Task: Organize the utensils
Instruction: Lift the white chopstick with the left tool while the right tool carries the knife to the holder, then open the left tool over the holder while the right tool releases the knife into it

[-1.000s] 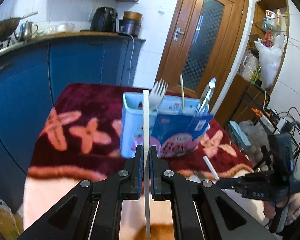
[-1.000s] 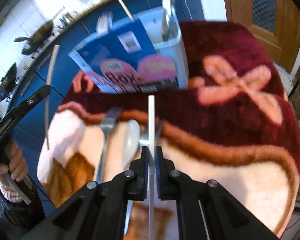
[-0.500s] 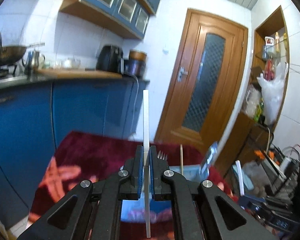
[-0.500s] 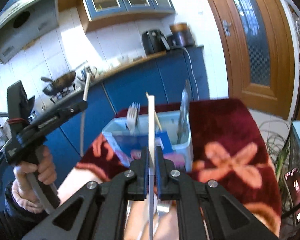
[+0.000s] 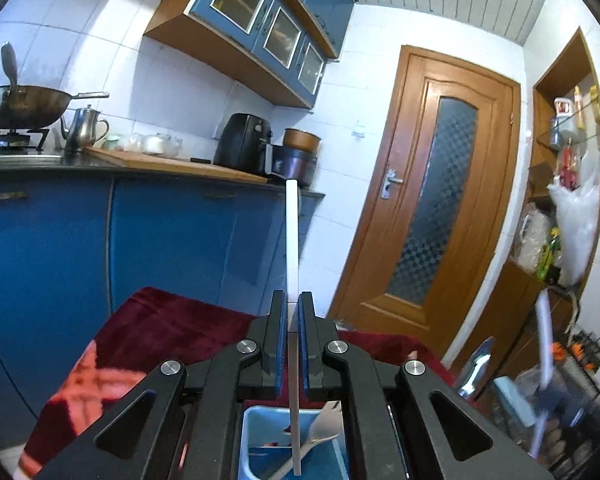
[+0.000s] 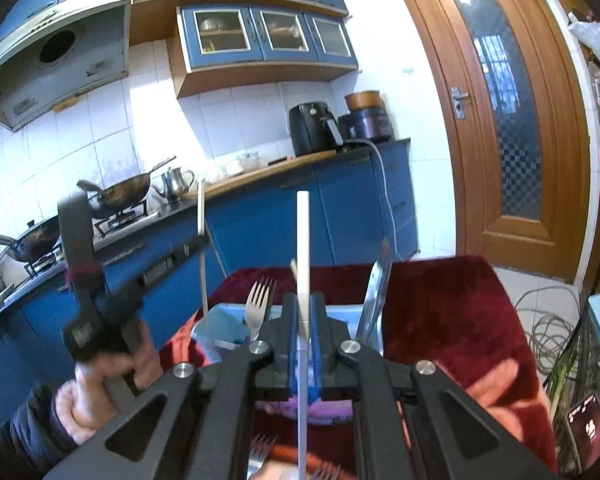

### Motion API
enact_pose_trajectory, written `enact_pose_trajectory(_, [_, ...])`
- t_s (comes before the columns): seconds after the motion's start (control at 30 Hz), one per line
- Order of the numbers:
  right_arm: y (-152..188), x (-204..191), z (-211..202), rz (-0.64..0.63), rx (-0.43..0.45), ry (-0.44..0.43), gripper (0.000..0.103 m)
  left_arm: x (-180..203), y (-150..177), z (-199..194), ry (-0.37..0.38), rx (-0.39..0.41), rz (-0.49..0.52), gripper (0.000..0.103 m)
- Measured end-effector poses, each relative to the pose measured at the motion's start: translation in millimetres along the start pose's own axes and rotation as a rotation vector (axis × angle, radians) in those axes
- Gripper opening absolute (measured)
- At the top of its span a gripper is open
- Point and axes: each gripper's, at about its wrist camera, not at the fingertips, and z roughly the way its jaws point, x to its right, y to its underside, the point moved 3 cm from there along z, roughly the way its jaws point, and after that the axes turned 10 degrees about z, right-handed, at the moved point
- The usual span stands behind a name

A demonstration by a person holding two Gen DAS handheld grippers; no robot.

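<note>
My left gripper (image 5: 292, 304) is shut on a white chopstick (image 5: 291, 240) held upright, its lower end hanging over the blue utensil box (image 5: 256, 444), which holds a fork (image 5: 320, 436). My right gripper (image 6: 303, 306) is shut on a second white chopstick (image 6: 303, 240), also upright, just in front of the same box (image 6: 224, 324). A fork (image 6: 257, 304) and a metal spoon (image 6: 374, 300) stand in the box. The left gripper with its chopstick (image 6: 201, 240) shows at the left of the right wrist view. More forks (image 6: 260, 456) lie below.
The box stands on a table with a dark red flowered cloth (image 6: 440, 312). Blue kitchen cabinets (image 5: 160, 248) with a wok (image 5: 20, 108), kettle and air fryer (image 5: 242, 144) are behind. A wooden door (image 5: 432, 216) and cluttered shelves (image 5: 564, 200) are to the right.
Both grippers have tilted upward and risen, each still holding its chopstick. The left one has moved over the box, so the chopstick's lower end now hangs above its opening.
</note>
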Motion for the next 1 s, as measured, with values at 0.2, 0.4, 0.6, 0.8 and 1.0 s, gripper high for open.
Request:
enact_pose_trajectory(0.2, [-20.9,0.3,20.7,-0.041,0.136,0.030,0.008,3.8,21.1,5.1,-0.049,0.026,0.037,0.006])
enact_pose_trajectory(0.4, [-21.8,2.0,53.3,-0.085,0.217,0.021,0.008,14.4,33.6,1.1,-0.045,0.059,0.085,0.006])
enact_pose_trajectory(0.6, [-5.2,7.4,72.2,-0.115,0.189,0.037,0.008,18.8,39.2,-3.2,-0.027,0.060,0.098,0.006])
enact_pose_trajectory(0.8, [4.2,13.3,63.5,-0.109,0.148,0.041,0.008,21.3,37.4,-7.0,-0.012,0.044,0.104,0.006])
enact_pose_trajectory(1.0, [11.6,14.6,57.0,-0.129,0.106,0.060,0.008,20.0,37.7,-10.4,-0.008,0.019,0.106,0.006])
